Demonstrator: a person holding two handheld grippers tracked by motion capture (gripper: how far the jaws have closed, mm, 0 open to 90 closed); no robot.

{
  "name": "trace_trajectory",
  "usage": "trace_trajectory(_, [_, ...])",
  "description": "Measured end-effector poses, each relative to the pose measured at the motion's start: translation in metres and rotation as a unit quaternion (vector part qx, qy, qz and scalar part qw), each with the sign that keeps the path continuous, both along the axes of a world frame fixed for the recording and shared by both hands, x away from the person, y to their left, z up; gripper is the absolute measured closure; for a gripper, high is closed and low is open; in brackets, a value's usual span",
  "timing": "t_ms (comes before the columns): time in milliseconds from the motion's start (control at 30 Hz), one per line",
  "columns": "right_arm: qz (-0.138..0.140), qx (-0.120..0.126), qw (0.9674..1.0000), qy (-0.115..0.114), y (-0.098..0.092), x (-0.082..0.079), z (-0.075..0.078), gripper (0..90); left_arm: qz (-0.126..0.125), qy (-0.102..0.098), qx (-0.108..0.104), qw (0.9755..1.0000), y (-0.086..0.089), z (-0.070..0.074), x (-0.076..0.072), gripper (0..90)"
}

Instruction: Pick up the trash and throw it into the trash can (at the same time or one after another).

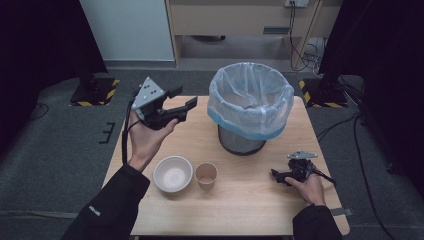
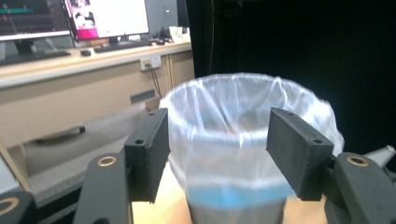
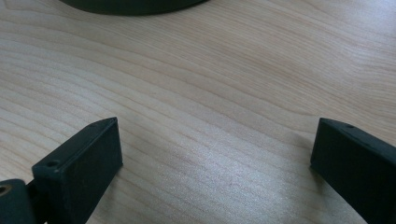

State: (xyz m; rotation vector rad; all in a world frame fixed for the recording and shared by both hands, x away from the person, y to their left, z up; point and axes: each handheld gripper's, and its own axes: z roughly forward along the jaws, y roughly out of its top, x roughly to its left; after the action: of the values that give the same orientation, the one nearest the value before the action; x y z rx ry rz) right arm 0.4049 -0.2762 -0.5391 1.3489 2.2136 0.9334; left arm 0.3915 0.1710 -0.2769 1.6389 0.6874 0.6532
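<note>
Left claw (image 2: 217, 154) agape, bin (image 2: 247, 135) beyond

No words or numbers are showing clearly enough to read. The small white mark on the person's dark sleeve (image 1: 94, 210) is too tiny, and the screens (image 2: 108, 17) are looking too blurry.

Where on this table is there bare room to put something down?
Bare wood lies along the near edge of the table, in front of the white bowl and paper cup, and between the cup and the right gripper. The far left corner sits under the raised left gripper. It is crowded around the lined bin.
</note>
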Motion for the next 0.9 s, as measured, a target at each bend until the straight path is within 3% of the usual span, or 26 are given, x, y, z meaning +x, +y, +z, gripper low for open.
trace_trajectory(33, [0.001,-0.001,1.0000,0.000,0.000,0.000,0.000,2.3,0.001,0.015,0.000,0.9999,0.004,-0.009,-0.005,38.2])
trace_trajectory(100, [0.001,-0.001,1.0000,0.000,0.000,0.000,0.000,2.2,0.003,0.020,-0.001,0.9998,0.006,-0.015,-0.008,37.8])
trace_trajectory(133, [0.001,-0.001,1.0000,0.000,0.000,0.000,0.000,2.2,0.003,0.038,0.001,0.9993,0.012,-0.035,-0.014,37.6])
trace_trajectory(167, [0.001,-0.001,1.0000,0.000,0.000,0.000,0.000,2.2,0.003,0.038,0.001,0.9993,0.012,-0.035,-0.014,37.3])
trace_trajectory(200, [0.001,-0.001,1.0000,0.000,0.000,0.000,0.000,2.3,0.007,0.054,0.002,0.9985,0.015,-0.052,-0.017,37.3])
trace_trajectory(300, [0.002,-0.002,1.0000,0.000,0.000,0.000,0.000,2.3,0.011,0.089,0.009,0.9959,0.017,-0.081,-0.021,37.2])
trace_trajectory(367, [0.002,-0.002,1.0000,0.000,0.000,0.000,0.000,2.2,0.012,0.099,0.010,0.9950,0.017,-0.089,-0.022,37.2])
trace_trajectory(433, [0.001,-0.001,1.0000,0.000,0.000,0.000,0.000,2.2,0.011,0.125,0.002,0.9921,0.014,-0.111,-0.023,37.2])
trace_trajectory(500, [0.001,-0.001,1.0000,0.000,0.000,0.000,0.000,2.2,0.007,0.141,0.019,0.9898,0.010,-0.125,-0.023,37.7])
trace_trajectory(567, [0.001,-0.001,1.0000,0.000,0.000,0.000,0.000,2.2,0.006,0.144,0.024,0.9892,0.008,-0.130,-0.023,37.7])
trace_trajectory(700, [0.001,-0.001,1.0000,0.000,0.000,0.000,0.000,2.2,0.001,0.163,0.041,0.9858,0.000,-0.148,-0.021,37.7])
trace_trajectory(900, [0.002,-0.002,1.0000,0.000,0.000,0.000,0.000,2.2,-0.014,0.199,0.071,0.9773,-0.013,-0.176,-0.019,41.0])
